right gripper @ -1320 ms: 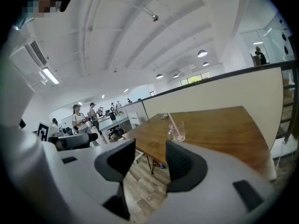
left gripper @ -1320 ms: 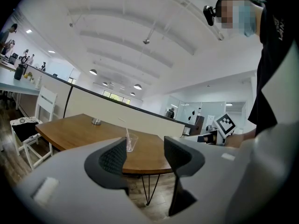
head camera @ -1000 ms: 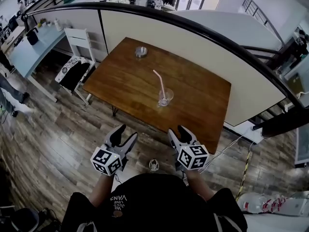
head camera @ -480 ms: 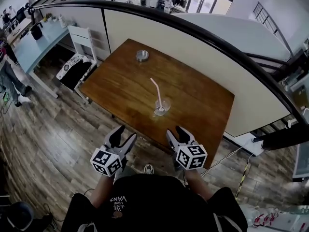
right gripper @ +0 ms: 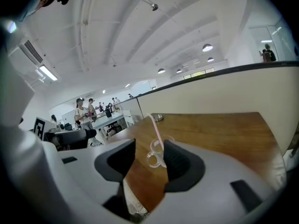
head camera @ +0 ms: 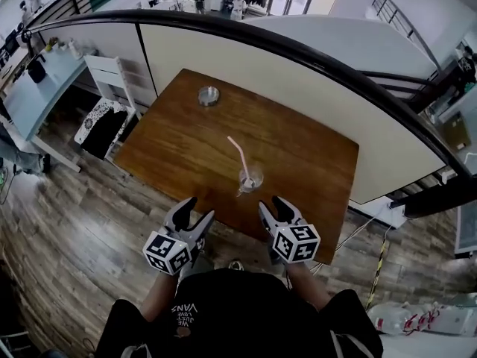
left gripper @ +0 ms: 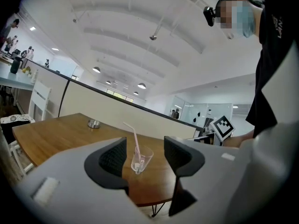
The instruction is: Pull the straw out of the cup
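Observation:
A clear glass cup (head camera: 250,178) stands near the front edge of the brown wooden table (head camera: 179,140), with a pink bendy straw (head camera: 238,152) leaning up and to the left out of it. Both grippers hover short of the table's near edge. My left gripper (head camera: 194,212) is open and empty, and in its own view the cup (left gripper: 140,159) shows between the jaws, well beyond them. My right gripper (head camera: 276,206) is open and empty too; the cup (right gripper: 155,156) and straw (right gripper: 157,135) appear past its jaws.
A small round metal dish (head camera: 209,95) sits at the table's far left. A curved white partition with a dark rail (head camera: 313,51) runs behind the table. A white chair (head camera: 104,103) stands left of it. Wood floor lies below the near edge.
The table and cup have come nearer in the head view. Both grippers have stayed open and now sit close to the table's front edge.

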Demonstrator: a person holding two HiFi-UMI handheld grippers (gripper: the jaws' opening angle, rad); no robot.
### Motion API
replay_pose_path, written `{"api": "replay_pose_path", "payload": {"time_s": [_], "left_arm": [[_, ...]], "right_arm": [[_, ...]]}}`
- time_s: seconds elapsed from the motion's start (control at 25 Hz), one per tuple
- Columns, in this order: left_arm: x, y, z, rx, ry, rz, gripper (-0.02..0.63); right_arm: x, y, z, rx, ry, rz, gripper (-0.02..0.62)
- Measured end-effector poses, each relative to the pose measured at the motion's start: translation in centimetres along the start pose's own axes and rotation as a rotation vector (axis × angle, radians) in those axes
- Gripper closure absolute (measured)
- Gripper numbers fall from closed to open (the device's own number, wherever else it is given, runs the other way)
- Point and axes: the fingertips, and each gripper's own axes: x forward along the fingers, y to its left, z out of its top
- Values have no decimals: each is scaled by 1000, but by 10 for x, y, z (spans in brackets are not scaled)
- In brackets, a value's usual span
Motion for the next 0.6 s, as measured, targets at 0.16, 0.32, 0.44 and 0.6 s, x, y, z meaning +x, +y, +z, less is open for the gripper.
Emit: {"api": "replay_pose_path", "payload": {"time_s": [0.16,0.32,0.44,0.6], "left_arm": [[17,22,12,11,33,-77,371],[30,43,26,28,55,-145,371],[37,60,34,30,68,-179,371],[45,79,38,40,93,-227,371]], "right_arm": [[16,1,11,27,-25,-68,415],[35,4,18,44,-37,-123,414],[50,8,23,49,-41,-158,414],[69,11,29,33,-47,-205,414]]}}
